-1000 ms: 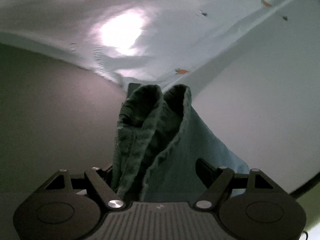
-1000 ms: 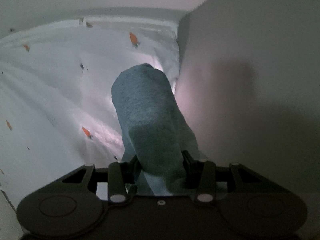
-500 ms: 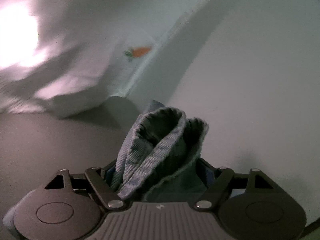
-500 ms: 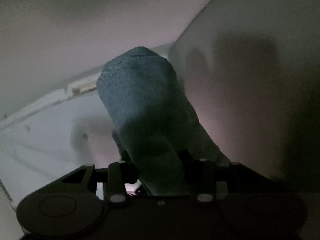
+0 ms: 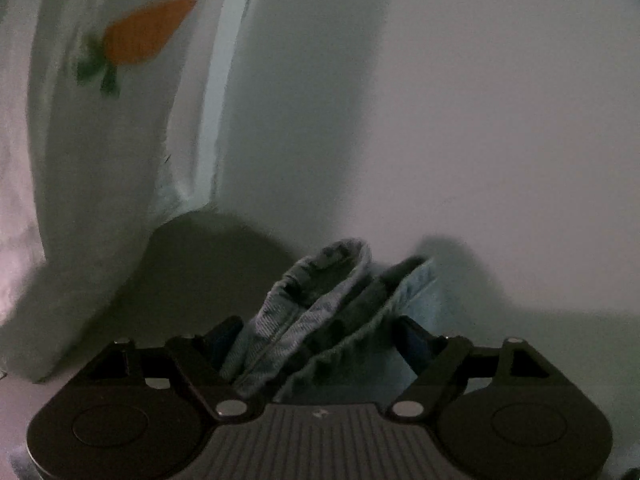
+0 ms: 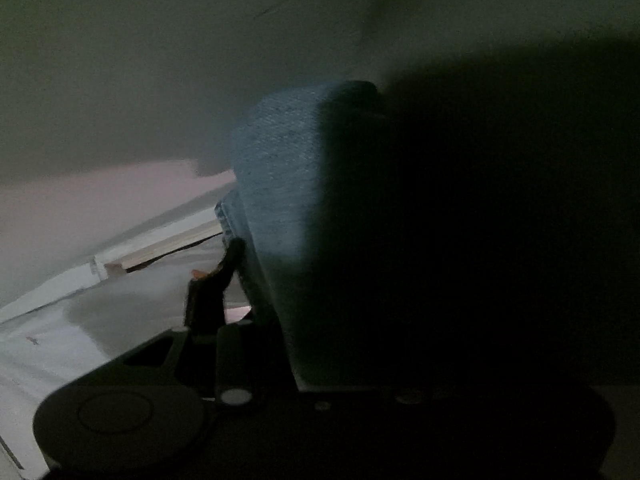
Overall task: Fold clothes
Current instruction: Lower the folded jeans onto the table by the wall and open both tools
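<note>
White carrot-print sheet [image 5: 100, 160] beside | both tools clenched on blue denim [image 5: 320, 312] | right view shadowed

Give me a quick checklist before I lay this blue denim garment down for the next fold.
1. Is the left gripper closed on the bunched blue denim cloth? Ok.
2. Is the right gripper holding the denim? Ok: cloth fills its jaws, though one finger is lost in shadow.
3. Is the white carrot-print sheet apart from the denim? Ok: it lies off to the left in the left wrist view.
4. Is the surface below clear? Cannot tell.
5. Are the denim edges aligned between the grippers? Cannot tell.
</note>
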A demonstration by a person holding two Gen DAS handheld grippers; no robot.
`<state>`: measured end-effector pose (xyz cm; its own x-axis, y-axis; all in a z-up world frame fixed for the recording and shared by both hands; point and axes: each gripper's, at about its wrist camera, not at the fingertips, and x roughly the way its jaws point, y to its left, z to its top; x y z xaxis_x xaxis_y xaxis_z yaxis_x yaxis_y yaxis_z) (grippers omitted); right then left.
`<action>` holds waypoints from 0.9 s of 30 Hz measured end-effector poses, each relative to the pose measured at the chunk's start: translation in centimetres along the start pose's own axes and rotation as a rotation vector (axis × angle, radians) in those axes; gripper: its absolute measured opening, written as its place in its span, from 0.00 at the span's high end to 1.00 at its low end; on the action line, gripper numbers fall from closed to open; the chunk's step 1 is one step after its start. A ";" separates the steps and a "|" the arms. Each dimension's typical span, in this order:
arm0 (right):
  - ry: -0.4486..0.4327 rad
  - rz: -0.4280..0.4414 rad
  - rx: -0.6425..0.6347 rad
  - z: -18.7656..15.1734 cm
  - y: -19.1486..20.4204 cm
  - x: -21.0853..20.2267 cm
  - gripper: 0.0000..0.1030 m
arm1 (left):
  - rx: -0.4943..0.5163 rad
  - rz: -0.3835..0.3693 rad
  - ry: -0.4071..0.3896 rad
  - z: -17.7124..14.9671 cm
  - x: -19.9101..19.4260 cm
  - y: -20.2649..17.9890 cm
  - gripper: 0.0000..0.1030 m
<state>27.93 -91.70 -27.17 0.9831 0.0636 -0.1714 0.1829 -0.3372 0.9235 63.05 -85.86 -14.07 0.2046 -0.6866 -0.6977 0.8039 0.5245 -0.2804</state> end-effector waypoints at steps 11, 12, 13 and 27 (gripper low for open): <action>-0.048 -0.093 -0.058 -0.4 0.5 -1.4 0.50 | -0.016 0.076 -0.016 -0.6 1.4 2.5 0.04; -0.053 -0.102 -0.066 -0.4 0.7 -1.7 0.46 | -0.014 0.090 -0.032 -0.7 0.5 2.3 0.04; -0.058 -0.110 -0.075 -0.5 1.0 -2.1 0.41 | -0.018 0.091 -0.053 -0.8 -0.6 2.1 0.04; -0.079 -0.455 -0.610 -5.0 7.4 -4.9 0.06 | -0.158 0.156 -0.246 -10.6 -19.3 -2.2 0.03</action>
<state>24.50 -89.80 -17.73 0.8124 -0.0028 -0.5831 0.5593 0.2862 0.7780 51.46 -68.46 -6.98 0.4626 -0.6826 -0.5658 0.6598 0.6913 -0.2945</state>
